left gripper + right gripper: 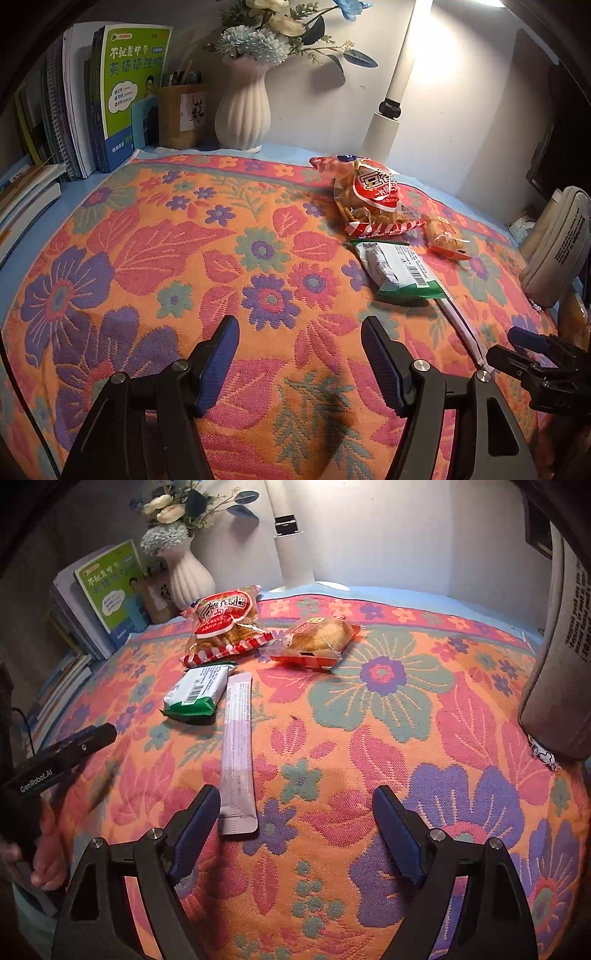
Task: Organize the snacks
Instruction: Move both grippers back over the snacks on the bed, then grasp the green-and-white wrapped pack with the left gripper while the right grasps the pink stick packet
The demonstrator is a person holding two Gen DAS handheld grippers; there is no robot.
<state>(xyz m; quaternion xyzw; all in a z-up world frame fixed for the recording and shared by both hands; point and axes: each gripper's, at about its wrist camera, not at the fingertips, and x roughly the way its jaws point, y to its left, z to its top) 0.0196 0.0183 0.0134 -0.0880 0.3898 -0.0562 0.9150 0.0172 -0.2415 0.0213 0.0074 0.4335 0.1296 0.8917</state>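
Note:
Several snacks lie on the flowered cloth (369, 738). A red-and-clear snack bag (225, 622) (369, 192) is at the back, a clear-wrapped bun (317, 640) (445, 236) to its right, a green-and-white pack (197, 692) (400, 271) in front of it, and a long pale pink sachet (238, 753) (463, 325) nearest. My left gripper (299, 358) is open and empty, left of the snacks. My right gripper (295, 830) is open and empty, with the sachet's near end by its left finger. Each gripper shows in the other's view, left (74, 744) and right (532, 350).
Upright books (110, 99), a brown pen holder (183, 114) and a white vase (243, 110) of flowers stand along the back wall. A white lamp post (388, 110) rises behind the snacks. A grey pouch (557, 251) (561, 657) stands at the right edge.

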